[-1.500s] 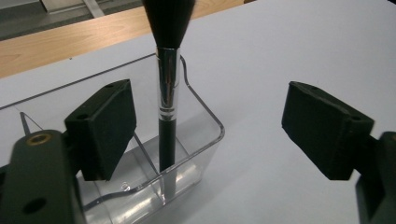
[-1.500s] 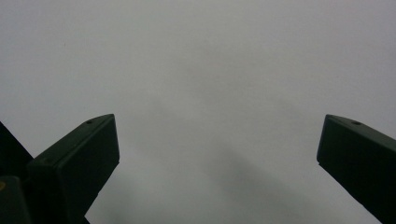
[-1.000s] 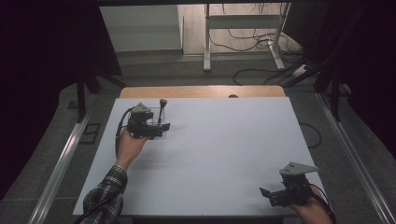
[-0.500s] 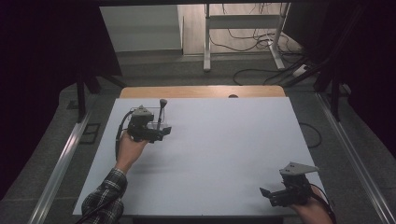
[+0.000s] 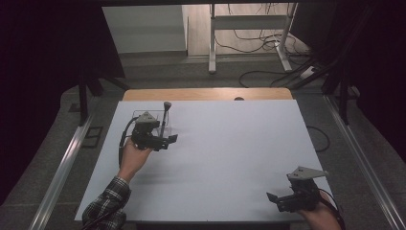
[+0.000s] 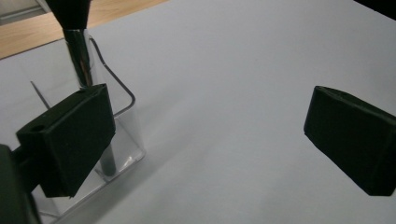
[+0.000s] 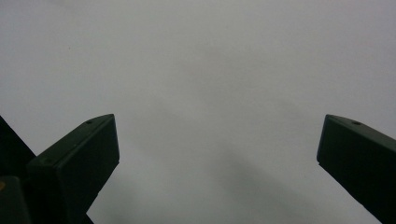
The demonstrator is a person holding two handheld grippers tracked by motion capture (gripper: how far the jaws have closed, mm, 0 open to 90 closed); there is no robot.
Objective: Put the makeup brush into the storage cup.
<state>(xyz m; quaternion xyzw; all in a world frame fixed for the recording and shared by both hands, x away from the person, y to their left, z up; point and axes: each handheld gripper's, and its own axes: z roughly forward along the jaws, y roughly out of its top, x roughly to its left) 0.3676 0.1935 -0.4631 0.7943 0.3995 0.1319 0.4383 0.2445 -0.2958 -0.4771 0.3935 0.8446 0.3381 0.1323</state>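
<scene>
A clear plastic rectangular holder (image 6: 122,140) stands near the far left corner of the white worktop (image 5: 230,158), and a slim metal-shafted tool with a dark rounded handle (image 5: 165,115) stands upright inside it, its lower end resting on the holder's floor. A thin bent wire (image 6: 122,88) shows through the transparent wall beside the shaft. The left claw (image 5: 165,140) sits just beside the holder on its near side, jaws spread wide; in the left gripper view one jaw lies against the holder's wall and the other is well apart over bare worktop, so nothing is gripped. Compared with a second ago, the left claw has slid further toward the far edge, closer to the holder. The right claw (image 5: 282,200) remains at the near right corner, unchanged, its jaws apart over bare white surface.
</scene>
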